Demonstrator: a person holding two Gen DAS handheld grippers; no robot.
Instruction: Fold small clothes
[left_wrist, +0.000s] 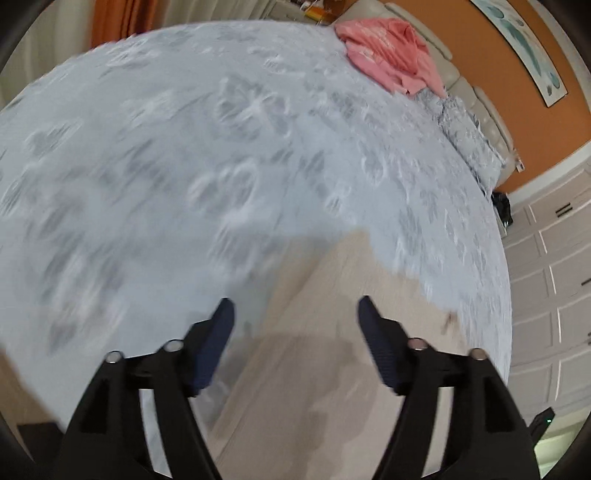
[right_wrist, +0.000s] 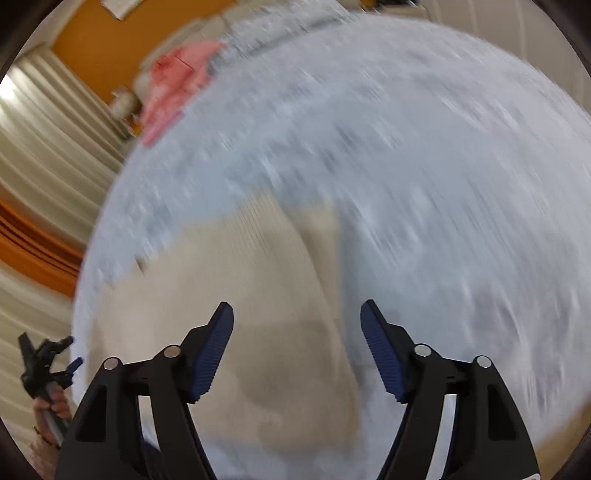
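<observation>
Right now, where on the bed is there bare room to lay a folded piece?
The wide blue patterned bedspread lies bare between the beige garment at the near edge and the pink clothes by the headboard. Those two spots are taken.

A home bedroom — a wide bed (left_wrist: 184, 166) under a pale patterned spread. Orange walls (left_wrist: 517, 92), pleated curtains (right_wrist: 48, 147), white panelled wardrobe doors (left_wrist: 554, 277) — a framed picture (left_wrist: 524, 40) hangs above.

A bed with a pale blue patterned cover (left_wrist: 184, 166) fills the view. Behind it stand an orange wall (left_wrist: 491, 48), a framed picture (left_wrist: 524, 48), white cabinet doors (left_wrist: 554, 277) and cream curtains (right_wrist: 48, 122).
</observation>
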